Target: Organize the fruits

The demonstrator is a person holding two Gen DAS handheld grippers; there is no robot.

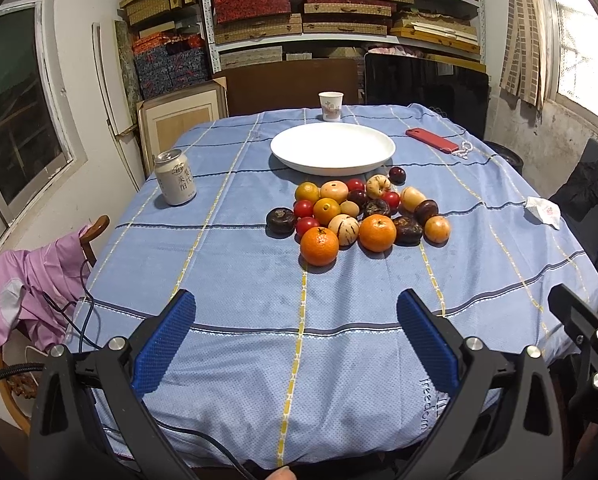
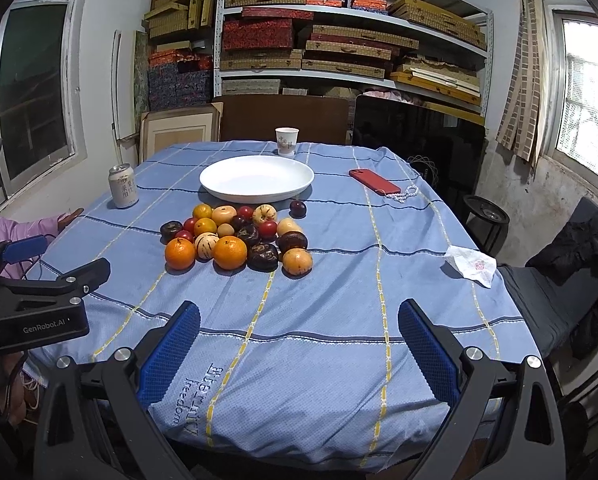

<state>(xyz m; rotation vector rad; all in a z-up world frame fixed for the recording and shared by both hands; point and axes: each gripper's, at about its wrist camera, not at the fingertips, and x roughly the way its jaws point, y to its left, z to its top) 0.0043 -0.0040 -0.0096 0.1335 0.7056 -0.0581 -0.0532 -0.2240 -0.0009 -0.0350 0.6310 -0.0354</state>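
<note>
A pile of several mixed fruits (image 1: pixel 355 212) lies on the blue tablecloth: oranges, small red ones, dark ones and pale striped ones. It also shows in the right wrist view (image 2: pixel 235 236). A large empty white plate (image 1: pixel 333 148) sits just behind the pile, seen too in the right wrist view (image 2: pixel 257 178). One dark plum (image 2: pixel 298 208) lies apart near the plate. My left gripper (image 1: pixel 297 312) is open and empty above the table's near edge. My right gripper (image 2: pixel 299 320) is open and empty, also near the front edge.
A drink can (image 1: pixel 175 178) stands at the left. A paper cup (image 1: pixel 331 106) stands behind the plate. A red phone (image 1: pixel 431 140) with a bead string lies at the right. A crumpled tissue (image 2: pixel 473 264) lies near the right edge. A chair with pink cloth (image 1: pixel 31 292) stands left.
</note>
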